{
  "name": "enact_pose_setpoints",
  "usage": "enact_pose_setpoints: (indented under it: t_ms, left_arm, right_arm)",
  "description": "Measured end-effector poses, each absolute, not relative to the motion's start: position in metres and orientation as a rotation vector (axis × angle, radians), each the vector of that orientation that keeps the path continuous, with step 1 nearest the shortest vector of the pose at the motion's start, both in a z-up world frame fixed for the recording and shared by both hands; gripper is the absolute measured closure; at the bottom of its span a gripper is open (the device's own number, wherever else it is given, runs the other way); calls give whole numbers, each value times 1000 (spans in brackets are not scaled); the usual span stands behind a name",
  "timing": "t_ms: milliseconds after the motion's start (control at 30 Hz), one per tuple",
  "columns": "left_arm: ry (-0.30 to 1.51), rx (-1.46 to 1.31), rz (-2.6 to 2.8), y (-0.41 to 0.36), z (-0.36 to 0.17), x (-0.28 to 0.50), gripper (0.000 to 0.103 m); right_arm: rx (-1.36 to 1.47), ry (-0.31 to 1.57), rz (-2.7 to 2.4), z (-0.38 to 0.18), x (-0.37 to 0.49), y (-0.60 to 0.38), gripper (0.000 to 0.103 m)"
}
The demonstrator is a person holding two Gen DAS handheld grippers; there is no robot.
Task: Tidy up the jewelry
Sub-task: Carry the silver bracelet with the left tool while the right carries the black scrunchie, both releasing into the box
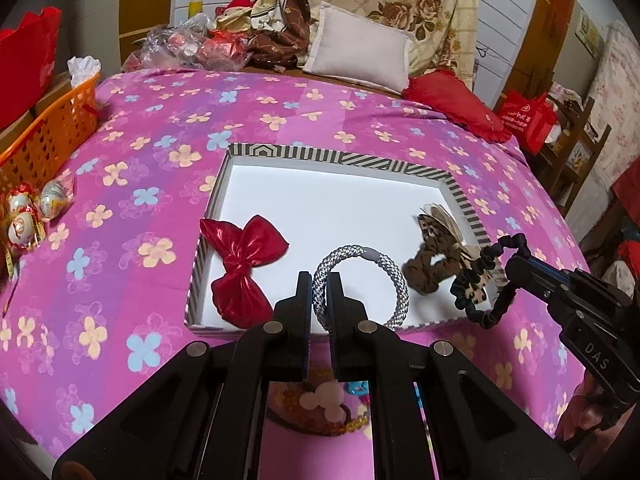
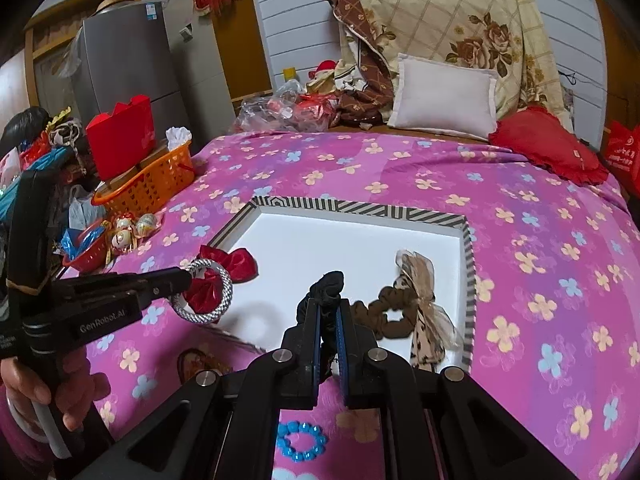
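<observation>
My left tongs (image 1: 320,280) are squeezed tight on a silver braided hair ring (image 1: 360,280). The ring hangs in the air over the near edge of the striped box (image 1: 340,158). From the right camera I see the same ring (image 2: 210,290) stick out from the tip of the left tongs (image 2: 188,276), with its shadow on the white box floor below.

My right tongs (image 2: 329,312) are pinched shut on a black scrunchie (image 2: 328,284). A bunched bit of it pokes up above the tips. In the left camera the black scrunchie (image 1: 486,276) hangs as a thin loop from the right tongs (image 1: 516,262), over the near right corner of the box.

The box lies on a bed with a pink flowered sheet (image 1: 140,120). Inside the box, a shiny red bow (image 1: 240,264) lies on the left side, with part of it over the left rim. A brown scrunchie (image 1: 428,268) with a spotted ribbon lies on the right side, near the right wall.

On the sheet close to me, outside the box, there is a blue bead bracelet (image 2: 301,442). A bit of an amber bead string (image 1: 352,424) shows under my left tongs.

An orange basket (image 2: 152,184) stands past the left side of the bed. A white pillow (image 2: 444,96) and a red pillow (image 2: 548,148) lie at the far end.
</observation>
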State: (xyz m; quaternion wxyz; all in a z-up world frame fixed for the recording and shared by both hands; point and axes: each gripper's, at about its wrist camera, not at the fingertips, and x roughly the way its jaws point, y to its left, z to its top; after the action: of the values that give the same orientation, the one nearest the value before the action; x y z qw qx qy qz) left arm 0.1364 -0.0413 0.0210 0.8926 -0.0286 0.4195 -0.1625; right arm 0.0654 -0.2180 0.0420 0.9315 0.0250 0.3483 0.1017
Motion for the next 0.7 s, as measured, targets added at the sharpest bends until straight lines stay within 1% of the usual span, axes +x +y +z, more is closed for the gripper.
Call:
enact_pose_setpoints:
  t_ms: [300,700]
  left_arm:
    - [898,-55,-293,-45,5,156,97]
    - [969,-38,-223,-45,-29,181,97]
  right_arm:
    - [106,769,253,24,95,-211,96]
    - [76,890,248,-25,140,-200,96]
